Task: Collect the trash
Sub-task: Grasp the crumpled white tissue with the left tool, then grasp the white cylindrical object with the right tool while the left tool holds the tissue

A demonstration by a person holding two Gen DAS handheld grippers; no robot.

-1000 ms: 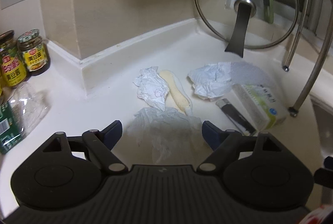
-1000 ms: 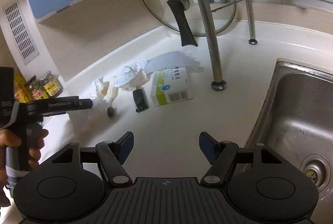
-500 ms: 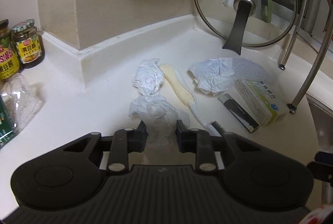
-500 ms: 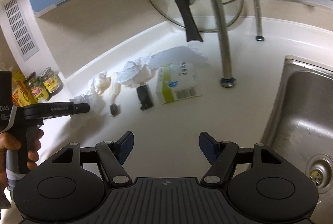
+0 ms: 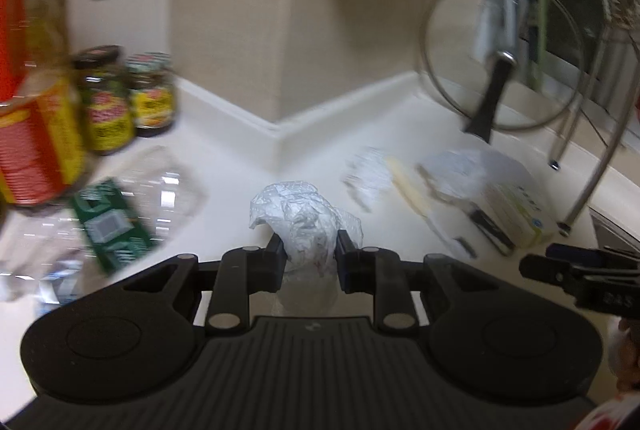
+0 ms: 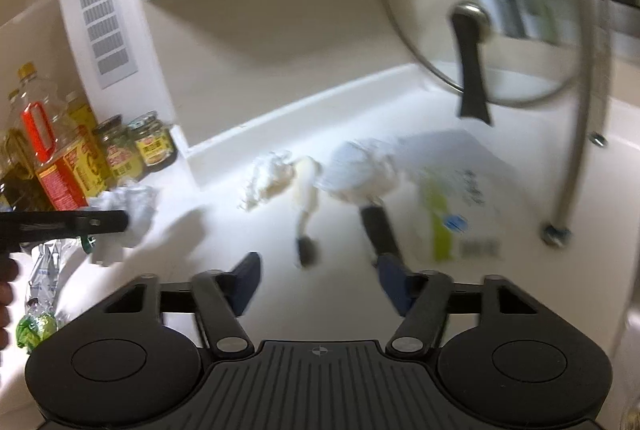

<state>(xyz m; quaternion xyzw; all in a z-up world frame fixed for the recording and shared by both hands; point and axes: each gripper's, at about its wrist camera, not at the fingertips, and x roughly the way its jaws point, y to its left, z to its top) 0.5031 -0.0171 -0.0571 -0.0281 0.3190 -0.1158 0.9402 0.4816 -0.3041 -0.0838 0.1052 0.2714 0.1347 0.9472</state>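
Observation:
My left gripper (image 5: 309,250) is shut on a crumpled white plastic wrapper (image 5: 298,218) and holds it above the white counter; it also shows in the right wrist view (image 6: 128,214). On the counter lie a crumpled tissue (image 5: 366,174), a cream brush (image 5: 412,190), a larger crumpled paper (image 5: 460,166), a black lighter (image 6: 378,230) and a green-and-white box (image 5: 516,214). My right gripper (image 6: 318,280) is open and empty, just in front of the brush (image 6: 306,198) and the lighter.
A glass pot lid (image 5: 500,62) leans at the back wall. Sauce jars (image 5: 128,98), an oil bottle (image 6: 52,158) and a crushed plastic bottle (image 5: 120,218) stand at the left. Metal rack legs (image 6: 576,134) stand at the right.
My left gripper has lifted the wrapper off the counter and swung left towards the jars. My right gripper has moved forward and down towards the trash, still open.

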